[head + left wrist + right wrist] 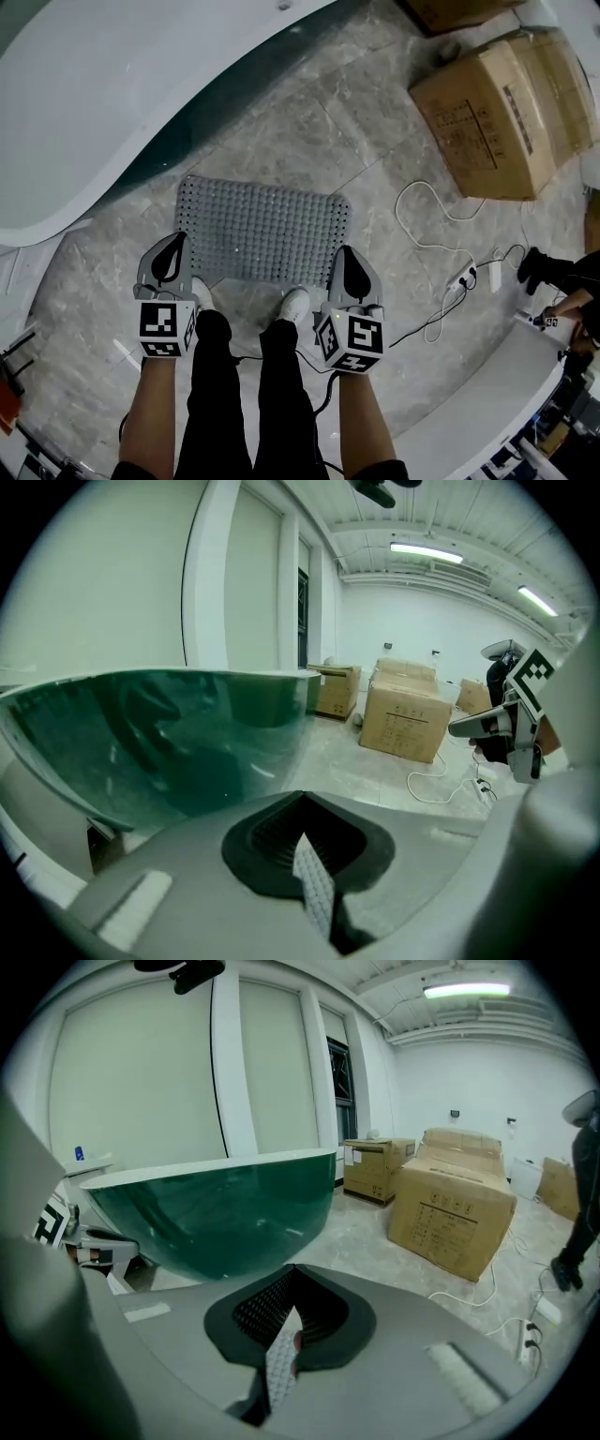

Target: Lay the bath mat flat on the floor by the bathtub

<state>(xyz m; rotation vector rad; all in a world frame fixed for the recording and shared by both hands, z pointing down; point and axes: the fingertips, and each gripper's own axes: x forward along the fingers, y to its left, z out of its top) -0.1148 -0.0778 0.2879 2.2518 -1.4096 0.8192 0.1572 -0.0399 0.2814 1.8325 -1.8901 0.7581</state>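
The grey studded bath mat [262, 230] spreads out ahead of my feet toward the white and green bathtub [112, 103]. My left gripper [174, 246] is shut on its near left corner and my right gripper [343, 255] on its near right corner. In the left gripper view the jaws [305, 841] pinch a strip of the mat [316, 888], seen edge-on, with the tub [169, 742] ahead. The right gripper view shows the same: the jaws [286, 1330] clamp the mat [279, 1371] before the tub [216, 1208]. Whether the mat's far edge rests on the floor I cannot tell.
Cardboard boxes [497, 108] stand on the marble floor at the right. A white cable [431, 220] runs to a power strip [461, 277]. My white shoes [295, 302] are just behind the mat. Another person [553, 272] is at the far right, beside a white curved counter [487, 394].
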